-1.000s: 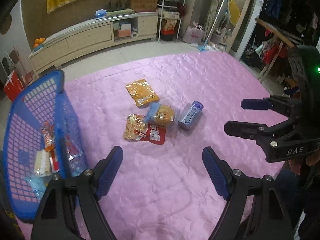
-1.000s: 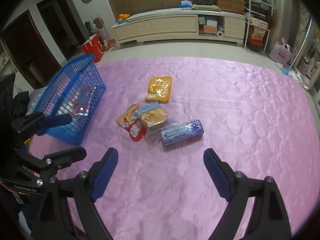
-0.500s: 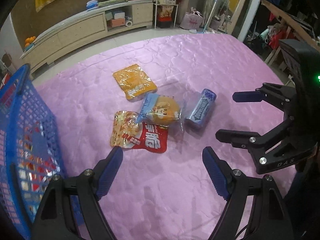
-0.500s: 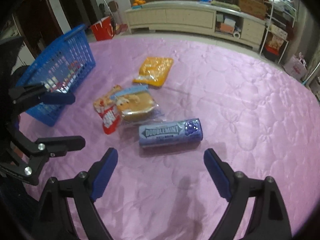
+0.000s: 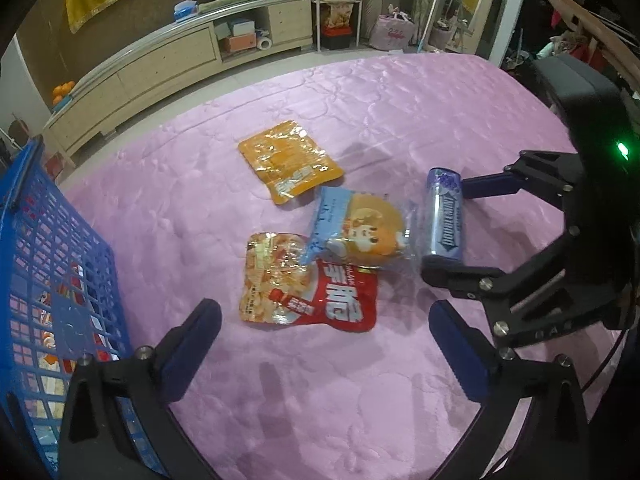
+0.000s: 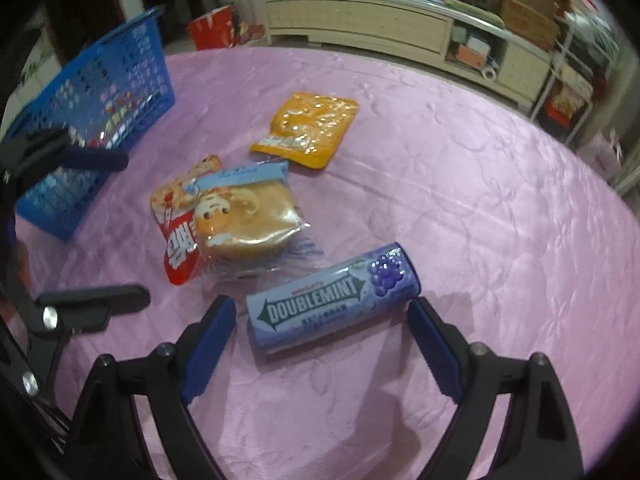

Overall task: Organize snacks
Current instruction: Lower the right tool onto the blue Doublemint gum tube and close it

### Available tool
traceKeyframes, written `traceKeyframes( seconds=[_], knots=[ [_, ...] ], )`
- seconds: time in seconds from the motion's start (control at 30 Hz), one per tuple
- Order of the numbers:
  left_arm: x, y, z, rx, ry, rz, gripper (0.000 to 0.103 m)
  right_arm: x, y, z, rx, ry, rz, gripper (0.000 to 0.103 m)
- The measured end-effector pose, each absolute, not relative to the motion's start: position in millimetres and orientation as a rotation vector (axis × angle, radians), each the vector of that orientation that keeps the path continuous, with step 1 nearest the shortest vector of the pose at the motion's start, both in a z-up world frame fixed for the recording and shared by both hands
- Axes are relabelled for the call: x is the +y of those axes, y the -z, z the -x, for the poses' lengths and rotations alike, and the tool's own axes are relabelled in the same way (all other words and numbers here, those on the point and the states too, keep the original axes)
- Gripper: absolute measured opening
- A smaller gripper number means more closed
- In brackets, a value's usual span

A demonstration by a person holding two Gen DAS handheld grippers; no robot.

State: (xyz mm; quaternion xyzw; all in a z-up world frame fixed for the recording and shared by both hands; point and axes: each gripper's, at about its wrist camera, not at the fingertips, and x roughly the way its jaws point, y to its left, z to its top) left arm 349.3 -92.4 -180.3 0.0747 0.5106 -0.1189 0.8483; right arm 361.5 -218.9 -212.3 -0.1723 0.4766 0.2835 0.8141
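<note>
Straddling the Doublemint tube (image 6: pixel 333 297) at lower centre, the right gripper (image 6: pixel 322 344) gaped empty; the left gripper (image 5: pixel 326 350) was opening, empty.

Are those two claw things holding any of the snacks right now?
No. The left hand-held gripper is opening over bare cloth; the right hand-held gripper stands open around the Doublemint tube.
</note>
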Motion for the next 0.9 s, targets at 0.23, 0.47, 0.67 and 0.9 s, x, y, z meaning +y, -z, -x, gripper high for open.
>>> traceKeyframes(
  seconds=[0.23, 0.47, 0.67, 0.9],
  knots=[
    [-88, 183, -354, 1.086, 0.254, -0.132, 0.103, -221, 215, -372, 1.043, -0.602, 0.289, 0.091],
    [-87, 186, -354, 1.099, 0.258, -0.114, 0.103, -216, 213, -375, 1.069, -0.516, 0.214, 0.09],
    [-79, 181, -355, 1.09, 0.24, -0.091, 0.103, -219, 206, -378, 1.077, -0.467, 0.168, 0.064],
    [-75, 178, -356, 1.093, 0.233, -0.059, 0.103, -217, 202, -373, 1.079, -0.482, 0.171, 0.044]
  ],
)
